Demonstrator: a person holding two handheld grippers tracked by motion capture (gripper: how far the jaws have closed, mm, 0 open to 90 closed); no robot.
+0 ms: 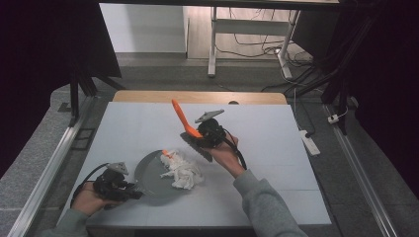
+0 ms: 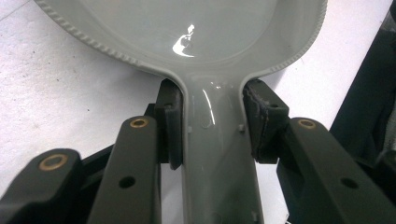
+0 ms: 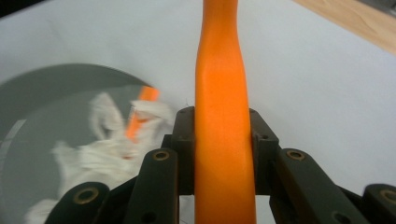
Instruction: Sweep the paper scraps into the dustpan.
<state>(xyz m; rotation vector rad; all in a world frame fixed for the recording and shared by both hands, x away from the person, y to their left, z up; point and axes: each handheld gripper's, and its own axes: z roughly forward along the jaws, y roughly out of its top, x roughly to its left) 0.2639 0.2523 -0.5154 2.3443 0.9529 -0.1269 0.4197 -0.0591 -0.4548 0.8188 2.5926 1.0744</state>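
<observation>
A round grey pan point(image 1: 148, 173) lies on the white table near its front left. My left gripper point(image 1: 136, 194) is shut on the pan's handle point(image 2: 215, 154), with a pad pressed to each side. Crumpled white paper point(image 1: 184, 173) and a small orange piece point(image 1: 168, 153) rest on the pan's right part. Just right of and above the pan, my right gripper point(image 1: 200, 136) is shut on the orange handle point(image 3: 222, 116) of a brush. The handle points up and away, and the dark bristles point(image 1: 196, 146) hang below the gripper. In the right gripper view the paper point(image 3: 109, 154) is blurred.
The white table top point(image 1: 276, 148) has bare room at the right and far side. A wooden strip point(image 1: 197, 96) runs along its far edge. A power strip point(image 1: 310, 142) lies on the floor at the right. Black curtains hang on both sides.
</observation>
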